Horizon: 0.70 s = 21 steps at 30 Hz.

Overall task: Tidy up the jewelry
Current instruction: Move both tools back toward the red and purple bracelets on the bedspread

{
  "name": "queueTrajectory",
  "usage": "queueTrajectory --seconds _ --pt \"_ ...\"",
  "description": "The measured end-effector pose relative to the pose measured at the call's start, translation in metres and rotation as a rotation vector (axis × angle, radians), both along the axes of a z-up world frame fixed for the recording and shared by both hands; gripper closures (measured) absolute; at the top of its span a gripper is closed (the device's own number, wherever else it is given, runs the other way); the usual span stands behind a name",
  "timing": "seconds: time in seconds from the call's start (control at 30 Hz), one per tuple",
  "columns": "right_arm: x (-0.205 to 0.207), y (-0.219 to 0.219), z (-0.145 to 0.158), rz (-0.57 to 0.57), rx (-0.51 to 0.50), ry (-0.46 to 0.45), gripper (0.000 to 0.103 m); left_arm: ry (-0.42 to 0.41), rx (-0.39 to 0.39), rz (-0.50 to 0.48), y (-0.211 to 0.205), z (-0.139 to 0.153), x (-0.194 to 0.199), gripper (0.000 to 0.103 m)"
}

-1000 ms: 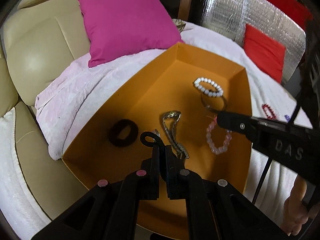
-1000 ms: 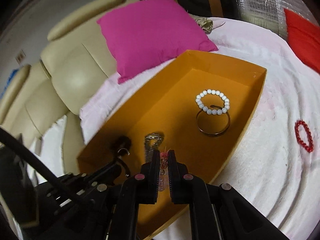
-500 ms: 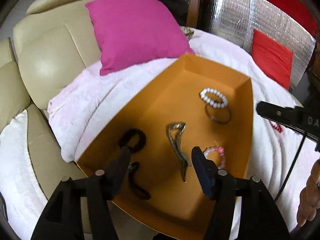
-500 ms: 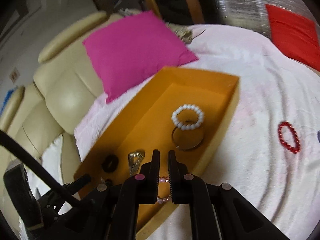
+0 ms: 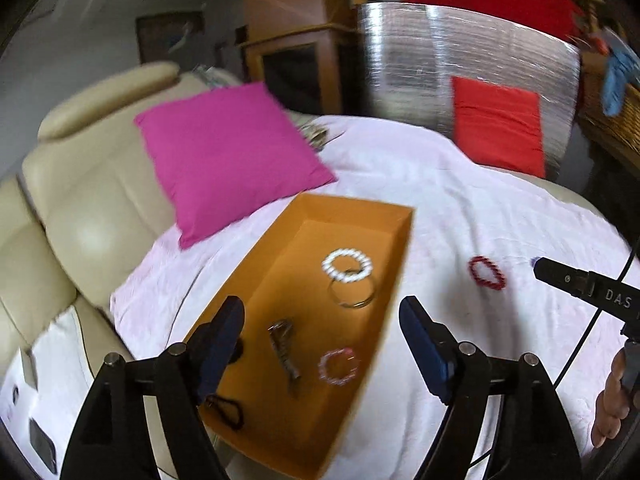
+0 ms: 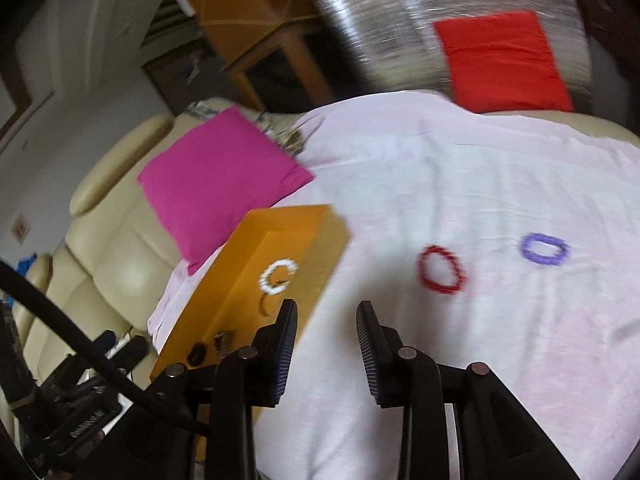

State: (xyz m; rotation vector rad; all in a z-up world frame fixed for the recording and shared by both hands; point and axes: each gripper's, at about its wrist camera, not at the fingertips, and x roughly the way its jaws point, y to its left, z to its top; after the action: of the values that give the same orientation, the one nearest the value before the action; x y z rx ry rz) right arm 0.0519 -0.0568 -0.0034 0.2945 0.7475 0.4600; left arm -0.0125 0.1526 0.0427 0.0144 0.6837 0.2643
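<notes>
My left gripper (image 5: 320,344) opens wide, empty, above the orange box (image 5: 394,276); my right gripper (image 6: 326,344) is opening, empty, angled down over the sheet (image 6: 500,352). Two bracelets lie there: red bracelet (image 6: 440,269), purple bracelet (image 6: 543,249).

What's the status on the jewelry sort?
Left gripper, right gripper: empty, jaws opening. Red bracelet, purple bracelet outside orange box. Path clear.
</notes>
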Motion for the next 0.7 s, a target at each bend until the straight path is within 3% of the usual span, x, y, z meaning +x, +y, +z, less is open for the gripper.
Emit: queueTrajectory --seconds 0.33,0.7 --pt "0.012 -0.079 -0.009 -0.114 0.078 0.019 0.07 0.022 0.108 -0.126 -0.088 0.008 0.035 0.022" --pt "0.022 -0.136 -0.027 -0.176 0.093 0.065 0.07 0.063 0.132 -0.193 -0.15 -0.022 0.08 0.022"
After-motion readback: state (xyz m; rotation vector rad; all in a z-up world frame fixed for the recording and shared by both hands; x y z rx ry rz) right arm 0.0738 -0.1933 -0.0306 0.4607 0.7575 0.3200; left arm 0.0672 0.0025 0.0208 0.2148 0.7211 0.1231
